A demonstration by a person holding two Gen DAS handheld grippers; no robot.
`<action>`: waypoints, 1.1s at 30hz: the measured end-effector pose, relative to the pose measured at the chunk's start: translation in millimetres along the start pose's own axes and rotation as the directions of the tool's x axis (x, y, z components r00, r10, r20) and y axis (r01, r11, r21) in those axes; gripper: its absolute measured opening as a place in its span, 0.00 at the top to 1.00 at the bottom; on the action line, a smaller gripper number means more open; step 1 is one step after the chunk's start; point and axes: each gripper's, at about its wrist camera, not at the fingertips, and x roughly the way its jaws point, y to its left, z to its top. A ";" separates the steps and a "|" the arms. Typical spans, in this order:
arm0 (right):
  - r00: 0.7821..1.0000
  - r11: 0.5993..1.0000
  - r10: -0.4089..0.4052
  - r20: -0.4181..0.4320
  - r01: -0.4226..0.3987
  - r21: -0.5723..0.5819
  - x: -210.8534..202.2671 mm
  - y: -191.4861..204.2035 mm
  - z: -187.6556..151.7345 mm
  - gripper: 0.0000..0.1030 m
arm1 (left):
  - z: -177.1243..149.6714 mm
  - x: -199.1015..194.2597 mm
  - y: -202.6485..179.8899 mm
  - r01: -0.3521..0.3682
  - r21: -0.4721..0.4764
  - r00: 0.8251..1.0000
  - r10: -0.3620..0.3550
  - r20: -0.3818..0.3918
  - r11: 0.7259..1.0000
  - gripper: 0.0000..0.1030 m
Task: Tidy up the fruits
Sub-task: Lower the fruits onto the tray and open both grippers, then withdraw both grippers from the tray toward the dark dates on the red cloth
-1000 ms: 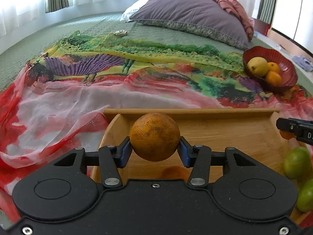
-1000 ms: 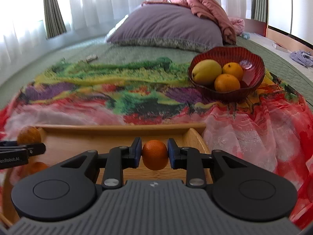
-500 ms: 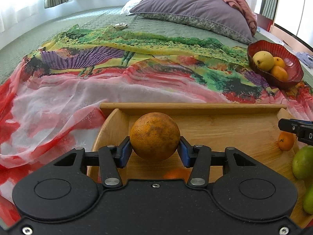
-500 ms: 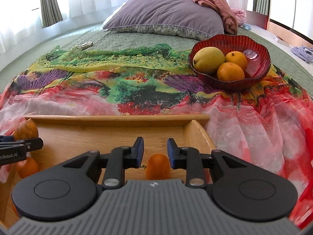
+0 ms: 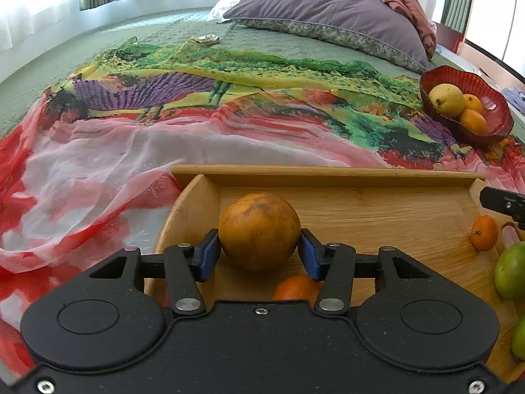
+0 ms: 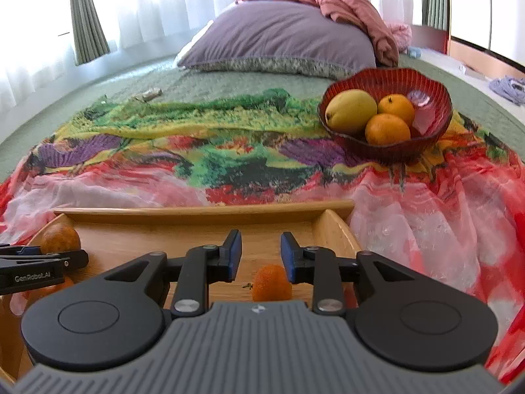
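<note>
My left gripper (image 5: 259,254) is shut on a large brownish orange (image 5: 259,231), holding it just above the left end of the wooden tray (image 5: 328,172). A small orange (image 5: 295,287) lies under it. My right gripper (image 6: 261,256) is open over the tray's right end (image 6: 338,226), and a small tangerine (image 6: 271,282) lies on the tray below its fingers. That tangerine also shows in the left wrist view (image 5: 484,232), beside green fruits (image 5: 512,274). A red bowl (image 6: 430,131) holds a yellow mango (image 6: 351,110) and two oranges (image 6: 387,129).
The tray lies on a colourful scarf (image 6: 229,161) spread over a green bed (image 5: 164,32). A purple pillow (image 6: 279,36) with pink cloth lies at the head. A small object (image 5: 206,38) sits on the bedspread far left.
My right gripper opened and let the small tangerine drop onto the tray, then rose a little. My left gripper has kept the large orange and lifted slightly.
</note>
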 end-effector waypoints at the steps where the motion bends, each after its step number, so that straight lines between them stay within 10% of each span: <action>1: 1.000 1.000 0.013 0.012 -0.013 0.003 -3.9 -0.4 -0.6 0.58 | -0.3 -4.4 0.7 0.000 0.002 1.000 0.000 0.016 1.000 0.49; 6: 0.996 0.998 0.050 0.076 -0.053 0.031 -27.1 -3.9 -1.5 0.49 | -3.1 -38.0 4.0 0.024 0.009 0.994 -0.025 0.107 1.000 0.23; 33: 0.951 0.993 0.120 0.285 -0.113 -0.040 -157.7 20.7 -147.3 0.03 | -146.6 -178.4 32.9 0.008 0.020 0.959 -0.014 0.282 1.000 0.00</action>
